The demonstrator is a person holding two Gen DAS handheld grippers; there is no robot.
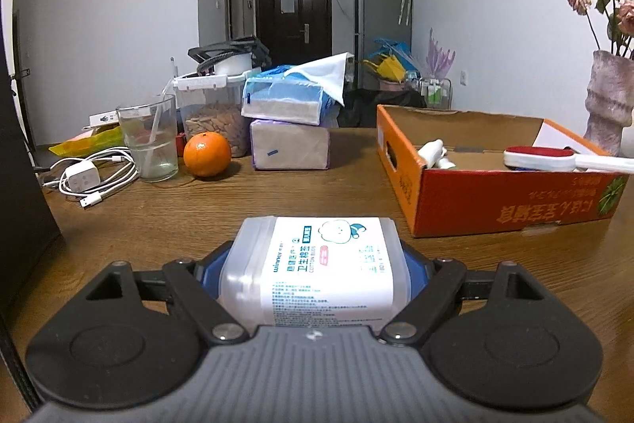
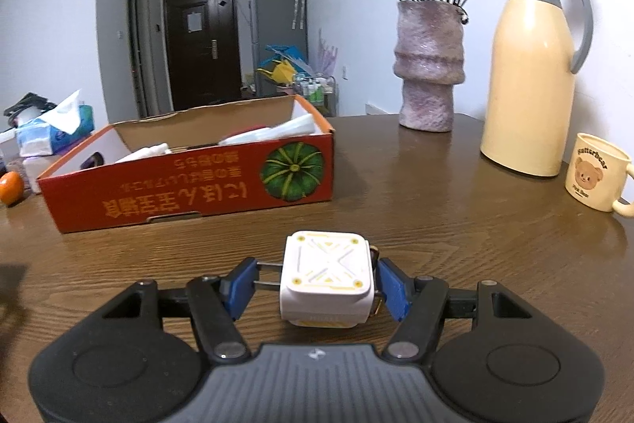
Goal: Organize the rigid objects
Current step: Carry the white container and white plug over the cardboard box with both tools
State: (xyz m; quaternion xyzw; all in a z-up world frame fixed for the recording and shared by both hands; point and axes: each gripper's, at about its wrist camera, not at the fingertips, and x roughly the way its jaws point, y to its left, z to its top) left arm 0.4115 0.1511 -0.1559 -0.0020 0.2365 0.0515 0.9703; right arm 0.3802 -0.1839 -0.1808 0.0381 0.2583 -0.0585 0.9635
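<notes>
My left gripper (image 1: 315,270) is shut on a clear cotton-bud box (image 1: 317,268) with a white label, held over the wooden table in front of the red-orange cardboard box (image 1: 495,201). That box holds a white bottle (image 1: 434,151) and a red-and-white brush (image 1: 543,157). In the right wrist view, my right gripper (image 2: 317,284) has its blue fingers (image 2: 392,288) around a white charger cube (image 2: 327,278) with yellow markings; its prongs touch the left finger, and a small gap shows on the right. The cardboard box (image 2: 190,185) lies ahead to the left.
An orange (image 1: 207,153), a glass (image 1: 148,141), a white charger with cable (image 1: 85,177), tissue packs (image 1: 289,123) and a nut jar (image 1: 212,110) stand at the back left. A pink vase (image 2: 430,66), cream thermos (image 2: 531,74) and bear mug (image 2: 596,171) stand right.
</notes>
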